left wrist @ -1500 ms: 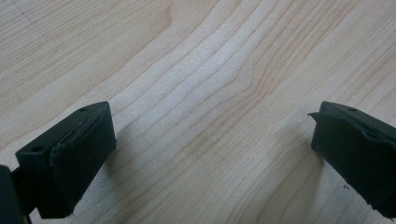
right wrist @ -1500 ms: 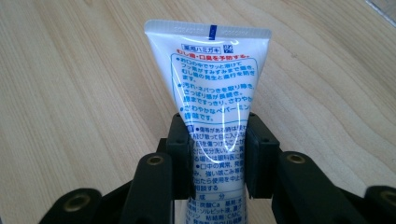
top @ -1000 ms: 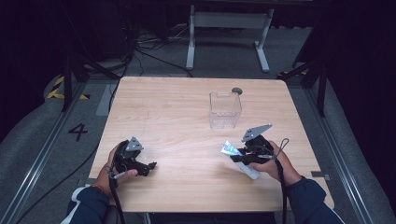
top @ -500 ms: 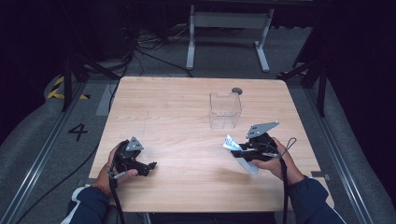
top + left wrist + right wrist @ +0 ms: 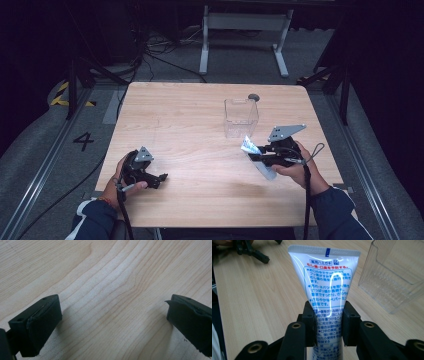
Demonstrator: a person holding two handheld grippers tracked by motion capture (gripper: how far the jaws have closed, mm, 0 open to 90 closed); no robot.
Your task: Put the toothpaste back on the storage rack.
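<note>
Two tools in play. Right tool (image 5: 328, 322) clamps a white toothpaste tube (image 5: 325, 280) across its lower body, crimped flat end pointing away from the hand; high view puts the tube (image 5: 260, 162) off the tabletop (image 5: 190, 115), near-right, just near of the clear plastic box (image 5: 241, 116). Left tool (image 5: 112, 322) sits low at near-left, jaws wide apart, bare wood between them, well apart from tube and box.

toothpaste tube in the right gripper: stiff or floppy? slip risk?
Probably soft: the toothpaste tube narrows where the right gripper pinches it. The glossy, glaring skin could slip. It holds straight above the jaws, so likely not floppy, and its flat crimped end shouldn't roll.
</note>
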